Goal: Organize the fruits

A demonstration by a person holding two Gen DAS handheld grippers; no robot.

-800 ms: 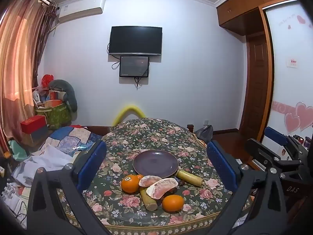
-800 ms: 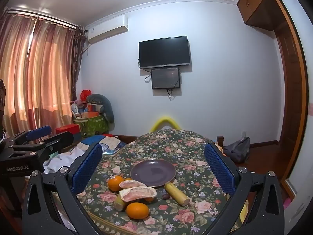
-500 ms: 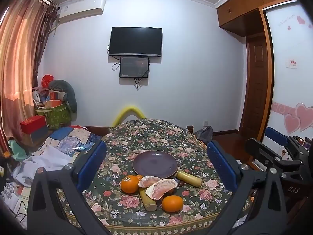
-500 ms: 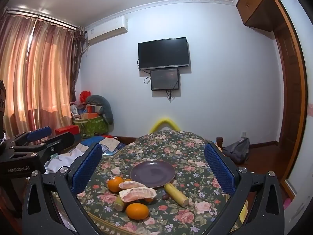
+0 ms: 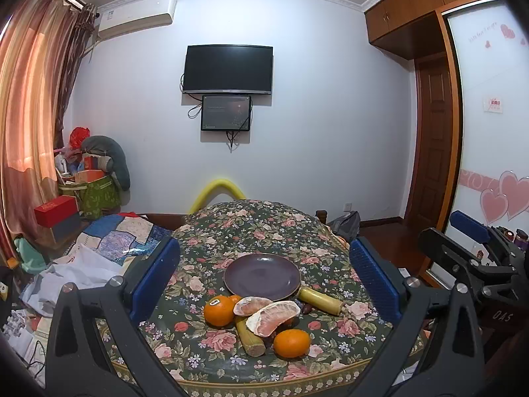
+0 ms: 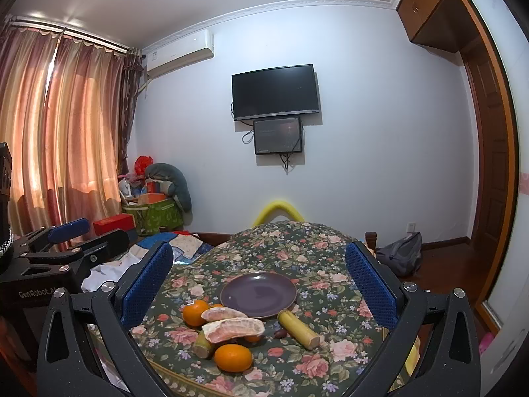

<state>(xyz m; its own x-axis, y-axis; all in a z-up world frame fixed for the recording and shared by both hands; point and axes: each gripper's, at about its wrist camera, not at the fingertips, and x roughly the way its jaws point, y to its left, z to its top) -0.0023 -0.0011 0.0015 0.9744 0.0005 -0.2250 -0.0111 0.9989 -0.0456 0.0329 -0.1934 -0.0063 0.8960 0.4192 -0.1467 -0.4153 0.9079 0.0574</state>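
An empty purple plate [image 5: 263, 276] [image 6: 258, 293] sits on a round table with a floral cloth [image 5: 251, 228] [image 6: 297, 244]. In front of it lie two oranges [image 5: 218, 311] [image 5: 291, 343], two peeled pomelo pieces [image 5: 273, 317] [image 5: 252, 305] and two yellow-green cane sticks [image 5: 320, 300] [image 5: 250, 338]. A small dark fruit [image 5: 306, 308] lies by the right stick. My left gripper [image 5: 263, 281] is open and empty, back from the fruit. My right gripper [image 6: 259, 281] is open and empty too, and shows at the right of the left wrist view [image 5: 469, 231].
A bed with quilts and clothes [image 5: 99, 248] stands left of the table. Boxes and bags [image 5: 89, 192] are piled by the curtain. A grey bag [image 6: 400, 254] lies on the floor at the right. A yellow foam arc [image 5: 218, 192] rises behind the table.
Both views have shifted only very slightly. The fruit and plate have not moved and both grippers stay open.
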